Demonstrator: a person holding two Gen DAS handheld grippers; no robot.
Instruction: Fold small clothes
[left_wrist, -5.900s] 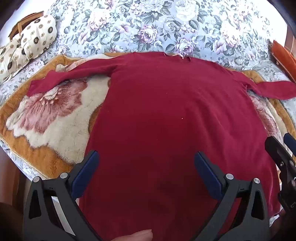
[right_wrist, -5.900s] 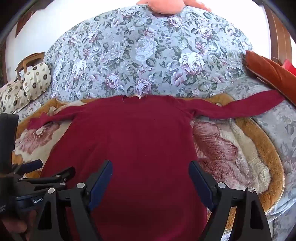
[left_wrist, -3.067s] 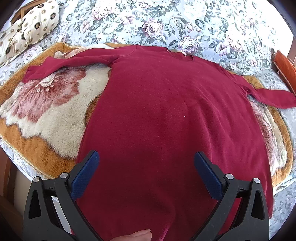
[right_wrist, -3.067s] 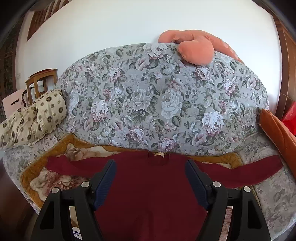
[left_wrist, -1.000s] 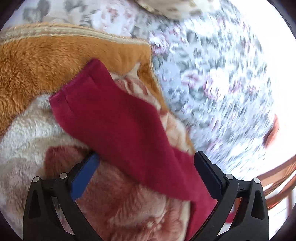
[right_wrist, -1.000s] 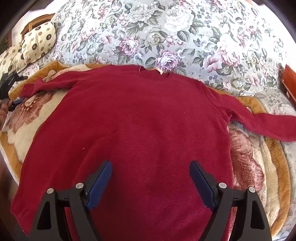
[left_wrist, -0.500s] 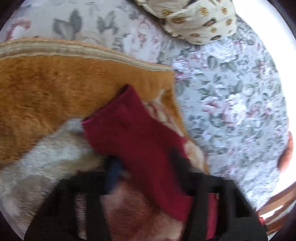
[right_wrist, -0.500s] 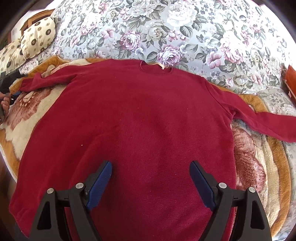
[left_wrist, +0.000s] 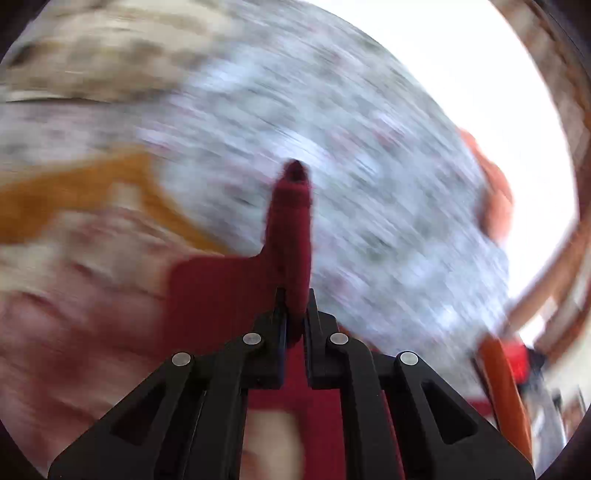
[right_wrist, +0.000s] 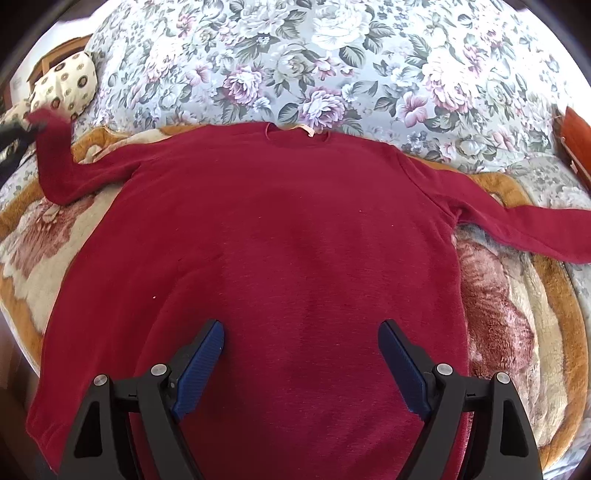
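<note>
A dark red long-sleeved sweater (right_wrist: 295, 240) lies spread flat on a plush orange and cream blanket (right_wrist: 517, 314), neck toward the floral cushion. My left gripper (left_wrist: 294, 295) is shut on the cuff end of the sweater's left sleeve (left_wrist: 291, 221), which sticks up between the closed jaws; the left wrist view is heavily blurred. In the right wrist view that sleeve (right_wrist: 55, 158) is lifted off the blanket at the far left, with the left gripper (right_wrist: 18, 133) at the frame edge. My right gripper (right_wrist: 301, 354) hovers open over the sweater's lower body, nothing between its blue pads. The right sleeve (right_wrist: 535, 229) lies stretched out.
A floral cushion (right_wrist: 332, 55) rises behind the sweater. A cream spotted pillow (right_wrist: 62, 85) sits at the back left beside a wooden chair (right_wrist: 62, 48). An orange pillow (right_wrist: 576, 140) lies at the far right edge.
My left gripper shut on the left sleeve's cuff and swept it up off the blanket. The right gripper stayed in place and open.
</note>
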